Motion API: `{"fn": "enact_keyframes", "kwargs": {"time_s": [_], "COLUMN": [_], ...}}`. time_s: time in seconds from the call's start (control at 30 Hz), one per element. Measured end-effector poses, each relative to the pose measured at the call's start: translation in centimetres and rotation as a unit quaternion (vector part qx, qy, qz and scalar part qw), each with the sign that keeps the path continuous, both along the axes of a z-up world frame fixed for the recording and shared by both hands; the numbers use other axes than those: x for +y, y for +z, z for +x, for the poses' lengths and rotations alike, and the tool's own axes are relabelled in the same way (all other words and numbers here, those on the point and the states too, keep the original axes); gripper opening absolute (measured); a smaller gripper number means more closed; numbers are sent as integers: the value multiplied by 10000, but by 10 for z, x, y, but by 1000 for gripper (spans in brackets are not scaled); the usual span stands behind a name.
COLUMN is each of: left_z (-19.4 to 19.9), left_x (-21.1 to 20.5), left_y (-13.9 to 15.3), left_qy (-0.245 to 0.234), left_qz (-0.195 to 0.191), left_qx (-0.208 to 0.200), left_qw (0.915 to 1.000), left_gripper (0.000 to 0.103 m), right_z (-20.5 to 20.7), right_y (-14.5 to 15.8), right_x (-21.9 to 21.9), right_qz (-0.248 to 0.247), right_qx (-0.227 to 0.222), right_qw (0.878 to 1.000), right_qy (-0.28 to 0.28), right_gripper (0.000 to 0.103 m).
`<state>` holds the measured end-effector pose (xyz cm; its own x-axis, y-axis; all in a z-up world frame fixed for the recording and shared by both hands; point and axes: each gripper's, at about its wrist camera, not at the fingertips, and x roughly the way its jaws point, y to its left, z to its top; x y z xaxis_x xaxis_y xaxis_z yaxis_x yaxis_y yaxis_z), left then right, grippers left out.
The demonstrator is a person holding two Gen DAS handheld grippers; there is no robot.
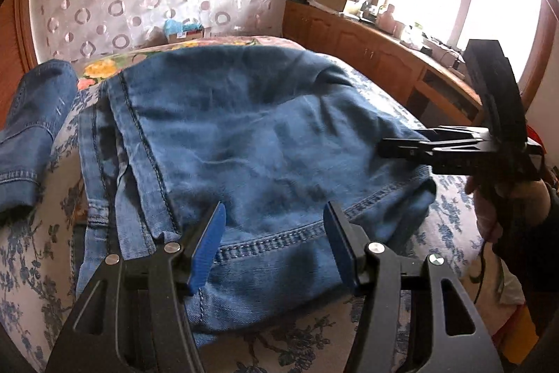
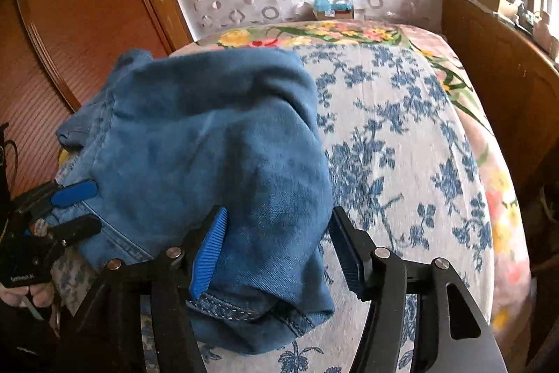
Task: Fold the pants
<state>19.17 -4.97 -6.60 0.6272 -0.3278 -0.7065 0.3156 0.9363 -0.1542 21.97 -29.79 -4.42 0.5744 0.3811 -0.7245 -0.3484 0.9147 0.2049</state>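
Right wrist: jeans [image 2: 209,163] hem edge lies between the released right hand-held gripper [image 2: 276,250]; bedspread [image 2: 401,128] rightward bare.

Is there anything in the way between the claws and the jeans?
No, nothing visible blocks them. The left claw and the right claw both stand open right over the folded jeans on the bed, with only denim between their pads.

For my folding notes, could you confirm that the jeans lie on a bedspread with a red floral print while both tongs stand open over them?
Not quite: the print on the bedspread under the jeans is blue, as the right wrist view shows. The rest holds: left tongs and right tongs stand open over the denim.
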Motion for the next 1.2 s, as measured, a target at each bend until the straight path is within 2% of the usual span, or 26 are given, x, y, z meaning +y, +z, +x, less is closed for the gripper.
{"fn": "enact_keyframes", "kwargs": {"time_s": [0.13,0.23,0.3,0.43,0.5,0.67,0.83,1.03,1.2], "left_z": [3,6,7,6,5,-7,-30,-59,-80], "left_x": [-2,-4,-4,-5,-4,14,54,109,149], "left_y": [-6,-9,-11,-15,-15,-1,28,43,44], "left_qy": [9,11,1,-37,-43,127,439,970,1399], "left_qz": [74,103,110,146,130,31,-52,-58,-45], "left_qx": [33,42,47,39,44,-2,-344,-551,-612], "left_qw": [10000,9999,9999,9999,9999,9999,9984,9937,9883], "left_gripper": [59,59,59,59,59,59,59,59,59], "right_z": [-2,-13,-15,-18,-22,-35,-51,-55,-53], "right_y": [-5,11,7,6,11,42,76,92,83], "right_x": [2,15,15,19,19,22,53,101,154], "right_qz": [79,251,288,579,569,694,702,768,749], "right_qx": [85,147,132,153,-45,-615,-1073,-1329,-1358], "right_qw": [9999,9995,9994,9976,9976,9948,9886,9800,9700], "right_qy": [4,99,135,355,405,414,786,1266,1870], "right_gripper": [62,62,59,22,15,13,13,13,13]}}
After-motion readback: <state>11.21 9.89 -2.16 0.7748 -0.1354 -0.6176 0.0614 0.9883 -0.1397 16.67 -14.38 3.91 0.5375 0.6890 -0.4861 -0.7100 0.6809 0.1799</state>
